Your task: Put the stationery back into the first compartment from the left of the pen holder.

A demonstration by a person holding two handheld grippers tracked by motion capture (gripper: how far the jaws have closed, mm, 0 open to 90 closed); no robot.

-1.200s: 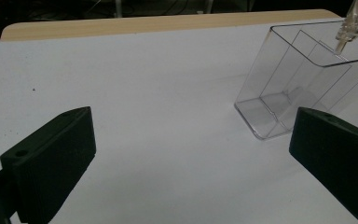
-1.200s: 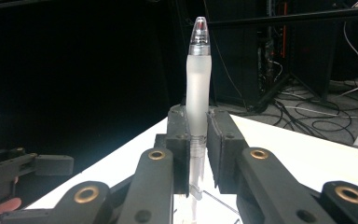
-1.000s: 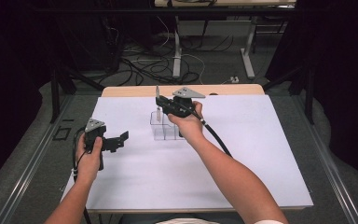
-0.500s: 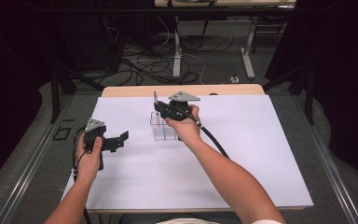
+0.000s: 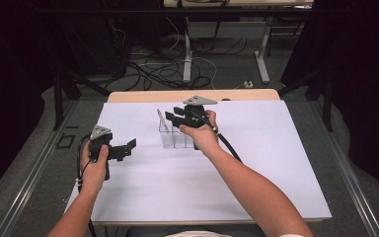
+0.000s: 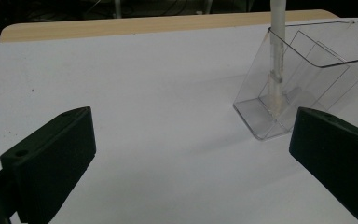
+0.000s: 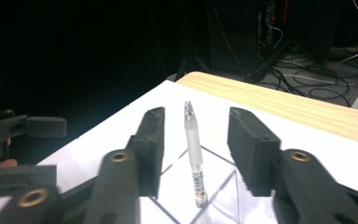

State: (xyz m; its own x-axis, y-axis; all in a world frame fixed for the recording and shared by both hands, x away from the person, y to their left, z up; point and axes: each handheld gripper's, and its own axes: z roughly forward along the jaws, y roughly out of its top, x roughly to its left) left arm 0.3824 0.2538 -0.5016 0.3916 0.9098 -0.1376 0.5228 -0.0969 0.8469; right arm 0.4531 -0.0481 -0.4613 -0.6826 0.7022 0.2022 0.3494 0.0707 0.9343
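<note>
**Pen released into a clear holder**

The frosted white plastic pen (image 7: 193, 154) stands tilted in an end compartment of the clear acrylic holder (image 5: 175, 137), leaning on its wall and so needing no support. The right claw (image 7: 195, 154) flanks it, its jaws having just been opening, pads clear of the barrel. The left claw (image 5: 127, 148), released and empty, waits apart over the white bench (image 5: 256, 163).
</note>
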